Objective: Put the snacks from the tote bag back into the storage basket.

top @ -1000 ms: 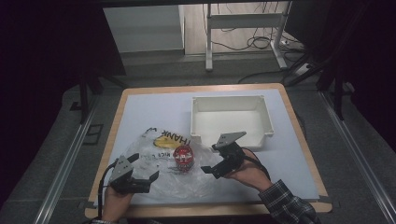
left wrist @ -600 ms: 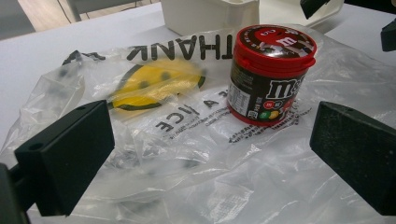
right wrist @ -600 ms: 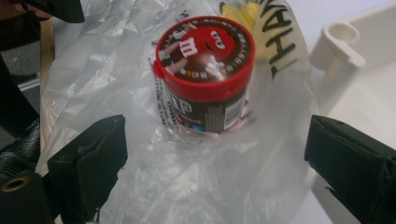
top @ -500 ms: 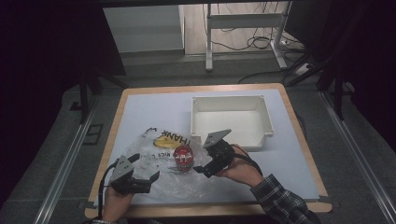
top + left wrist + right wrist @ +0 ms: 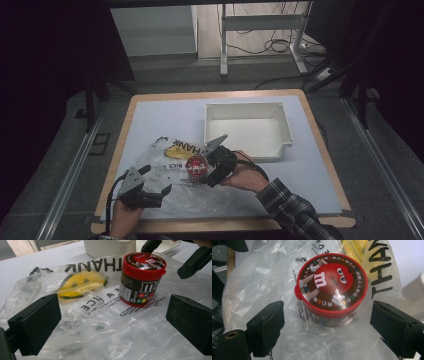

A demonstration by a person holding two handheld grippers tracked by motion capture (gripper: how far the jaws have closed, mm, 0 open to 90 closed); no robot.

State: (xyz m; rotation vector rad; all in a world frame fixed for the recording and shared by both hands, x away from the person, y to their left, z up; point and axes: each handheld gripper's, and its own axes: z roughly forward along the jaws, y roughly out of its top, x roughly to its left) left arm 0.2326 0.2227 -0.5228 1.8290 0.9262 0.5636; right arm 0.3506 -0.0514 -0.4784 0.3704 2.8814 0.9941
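Note:
A brown M&M's tub with a red lid [image 5: 196, 166] [image 5: 141, 280] [image 5: 331, 287] stands upright on a crumpled clear plastic bag [image 5: 172, 175] [image 5: 100, 322] [image 5: 254, 287] printed with "THANK" and a yellow smiley. My right gripper [image 5: 209, 172] [image 5: 329, 333] is open, its jaws on either side of the tub's lower part without touching it. In the left gripper view its two jaws hang beside the tub's lid. My left gripper [image 5: 157, 187] [image 5: 112, 325] is open over the bag's near edge, a short way in front of the tub.
A white rectangular tray [image 5: 280, 125] [image 5: 100, 250] sits behind the tub at the table's back right. The bag covers the front left of the white tabletop [image 5: 165, 117]. The table's wooden front edge [image 5: 225, 226] is close to both hands.
My right gripper has moved left and down to the tub, so its open jaws now flank it. The left gripper, tub and bag have stayed put.

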